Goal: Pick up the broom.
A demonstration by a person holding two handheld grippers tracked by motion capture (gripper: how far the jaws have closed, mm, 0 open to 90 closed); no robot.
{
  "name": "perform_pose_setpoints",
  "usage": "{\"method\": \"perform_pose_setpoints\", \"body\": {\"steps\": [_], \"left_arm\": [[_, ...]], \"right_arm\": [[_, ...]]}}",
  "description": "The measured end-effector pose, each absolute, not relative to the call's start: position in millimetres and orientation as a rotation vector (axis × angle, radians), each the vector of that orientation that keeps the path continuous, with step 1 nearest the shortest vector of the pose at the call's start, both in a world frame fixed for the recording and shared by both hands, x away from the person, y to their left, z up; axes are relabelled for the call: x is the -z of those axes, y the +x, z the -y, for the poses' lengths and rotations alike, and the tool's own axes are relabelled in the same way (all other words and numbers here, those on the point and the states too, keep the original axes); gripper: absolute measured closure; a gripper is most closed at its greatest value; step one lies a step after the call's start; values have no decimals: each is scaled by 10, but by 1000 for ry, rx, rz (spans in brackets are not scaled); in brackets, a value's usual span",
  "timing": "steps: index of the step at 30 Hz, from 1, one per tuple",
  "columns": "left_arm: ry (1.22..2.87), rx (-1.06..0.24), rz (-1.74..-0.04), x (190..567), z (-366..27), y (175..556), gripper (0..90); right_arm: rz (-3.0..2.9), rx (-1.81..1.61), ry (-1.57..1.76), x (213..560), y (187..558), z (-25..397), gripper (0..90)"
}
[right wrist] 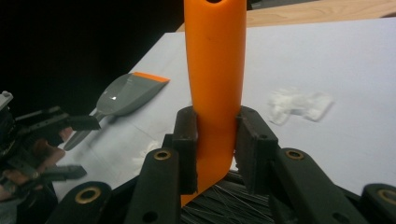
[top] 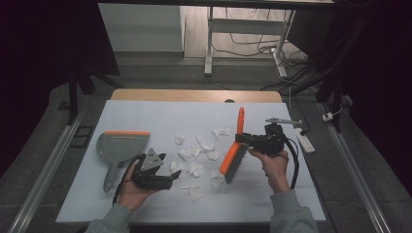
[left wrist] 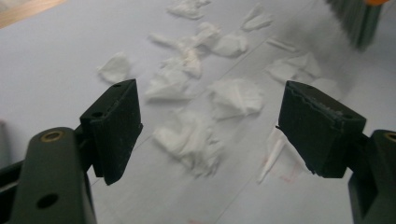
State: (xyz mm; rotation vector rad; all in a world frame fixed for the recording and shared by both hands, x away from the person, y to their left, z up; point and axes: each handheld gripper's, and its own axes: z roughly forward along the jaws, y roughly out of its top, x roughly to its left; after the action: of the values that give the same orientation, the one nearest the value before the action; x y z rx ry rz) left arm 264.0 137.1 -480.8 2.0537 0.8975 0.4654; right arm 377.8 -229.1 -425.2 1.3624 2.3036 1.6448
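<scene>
Brush held over paper scraps; no writing reads on anything.
Left of the scraps [top: 197, 154] lies the dustpan [top: 119, 144]; the left gripper [top: 167, 183] gapes wide, empty. Right of them, the right gripper [top: 241, 140] clamps the brush [top: 234, 155], handle pointing away, bristles nearest the scraps.

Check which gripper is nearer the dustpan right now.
Left. The left gripper hovers open just right of the dustpan, close to its handle. The right gripper sits across the paper scraps, shut on the brush.
</scene>
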Motion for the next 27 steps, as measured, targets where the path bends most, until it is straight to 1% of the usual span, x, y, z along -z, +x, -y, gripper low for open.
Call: {"method": "perform_pose_setpoints", "body": {"steps": [13,15,21,25,27], "left_arm": [[2064,-383,-787,4780,-917,2639,221],[2060,-363,-784,4795,-877,2651,221],[2042,-357,-791,4830,-796,2677,222],[2002,-353,-822,4879,-712,2723,250],[1993,-350,-825,4892,-700,2735,299]], "right_arm": [[-2254,-1740,1350,4320,3696,1853,707],[-2250,-1740,1348,4334,3684,1804,707],[-2199,-1792,1371,4399,3620,1680,707],[-2168,-1835,1390,4430,3569,1612,707],[-2148,-1855,1399,4433,3547,1588,707]]}}
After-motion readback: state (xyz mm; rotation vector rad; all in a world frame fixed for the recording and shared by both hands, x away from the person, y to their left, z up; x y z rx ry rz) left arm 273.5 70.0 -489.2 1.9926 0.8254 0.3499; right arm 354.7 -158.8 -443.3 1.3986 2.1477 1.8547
